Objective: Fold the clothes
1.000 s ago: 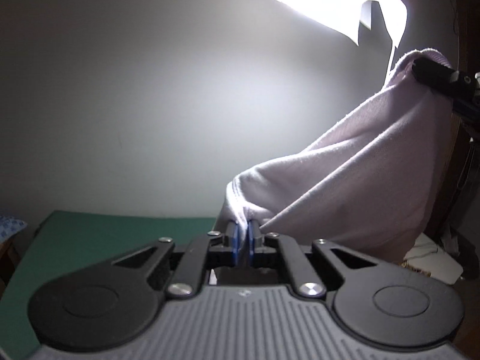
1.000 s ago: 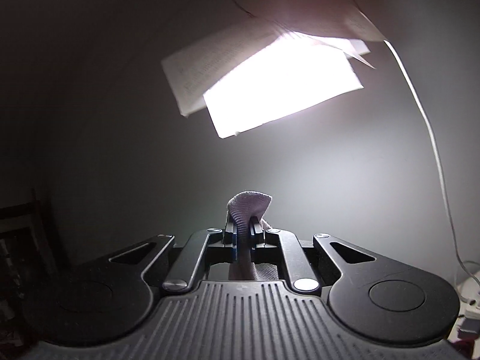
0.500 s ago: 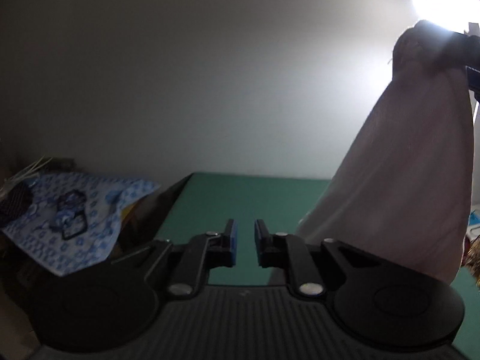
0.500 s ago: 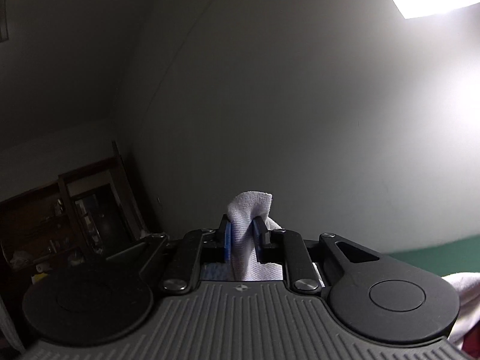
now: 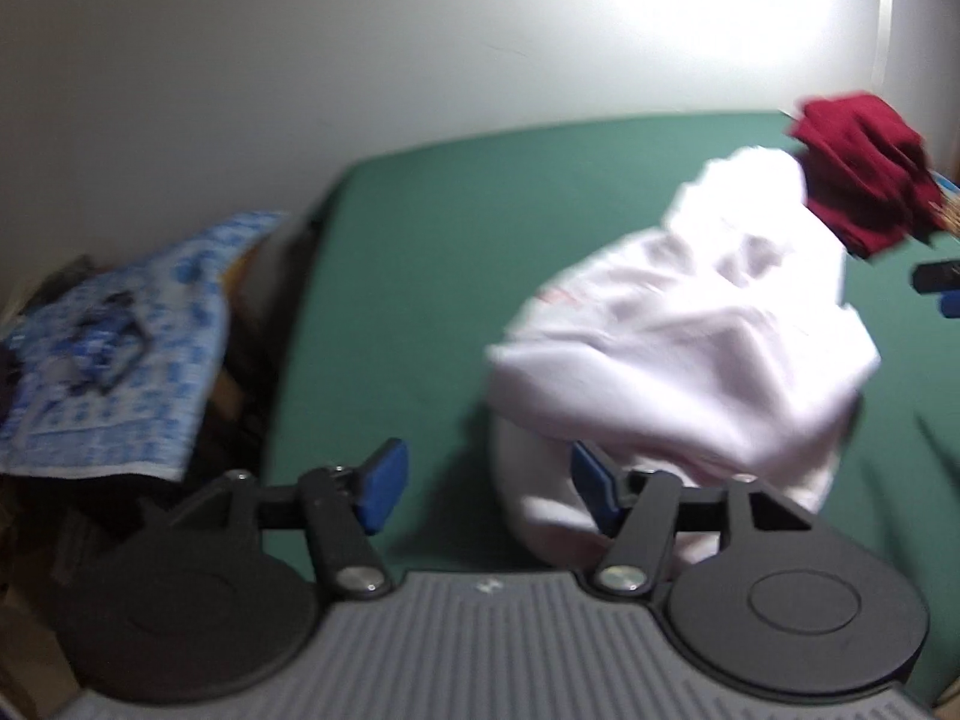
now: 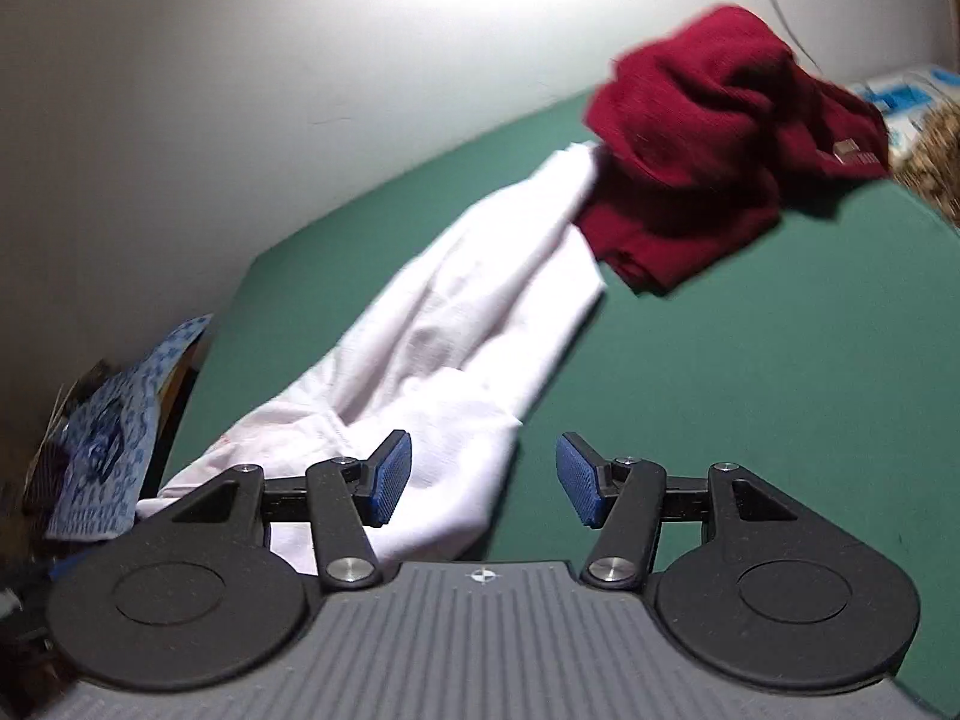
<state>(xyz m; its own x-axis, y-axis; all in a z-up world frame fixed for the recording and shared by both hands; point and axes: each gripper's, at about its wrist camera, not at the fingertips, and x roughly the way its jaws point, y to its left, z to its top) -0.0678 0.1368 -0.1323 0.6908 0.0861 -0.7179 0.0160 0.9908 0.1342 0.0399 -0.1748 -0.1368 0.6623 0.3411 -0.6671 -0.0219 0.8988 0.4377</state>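
A white garment point(image 5: 690, 330) lies crumpled on the green table point(image 5: 420, 252). In the right wrist view the white garment point(image 6: 456, 324) stretches from the near left toward a dark red garment point(image 6: 714, 138) bunched at the far right. The dark red garment point(image 5: 864, 174) also shows in the left wrist view at the right edge. My left gripper point(image 5: 486, 486) has its jaws opening, with white cloth slumped over the right fingertip but not pinched. The jaws of my right gripper point(image 6: 480, 480) are opening too; white cloth lies between and below them, free of the pads.
A blue patterned cloth point(image 5: 114, 354) lies over clutter beyond the table's left edge, also seen as the blue patterned cloth point(image 6: 114, 426) in the right wrist view. A pale wall point(image 5: 300, 60) stands behind the table. Bare green surface point(image 6: 780, 372) extends to the right of the white garment.
Both grippers dropped from high up and tipped toward the table. Both let go of the white garment, which fell from hanging to a heap on the green surface.
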